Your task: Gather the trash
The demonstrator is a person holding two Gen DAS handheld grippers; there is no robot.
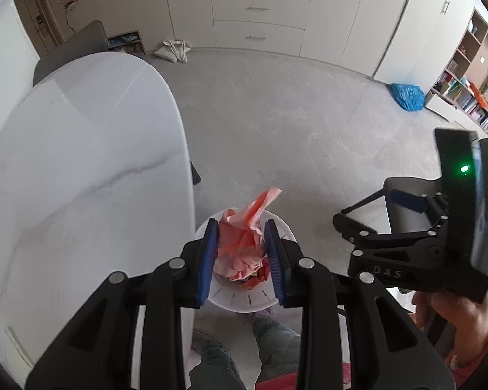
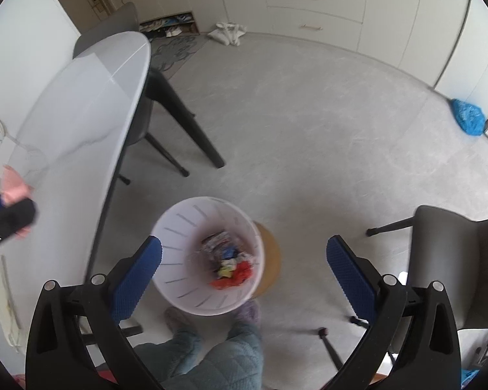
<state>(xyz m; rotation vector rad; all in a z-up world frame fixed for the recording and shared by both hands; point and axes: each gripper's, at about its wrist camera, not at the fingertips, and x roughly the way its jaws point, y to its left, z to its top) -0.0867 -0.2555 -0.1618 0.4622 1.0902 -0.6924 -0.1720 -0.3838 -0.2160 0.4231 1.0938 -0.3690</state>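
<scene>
In the left wrist view, crumpled pink paper [image 1: 244, 243] is clamped between the blue fingers of the left gripper [image 1: 242, 260] directly above the white bin [image 1: 253, 302], which stands on the grey floor [image 1: 276, 113] beside the white marbled desk [image 1: 81, 162], pale cabinets [image 1: 260, 9] lining the wall beyond the bin. In the right wrist view, the right gripper [image 2: 244, 273] is seen with its fingers spread wide and empty over the bin [image 2: 179, 227], where colourful trash [image 2: 231, 260] is gathered at the bottom; a grey chair [image 2: 455, 260] stands to the bin's right.
</scene>
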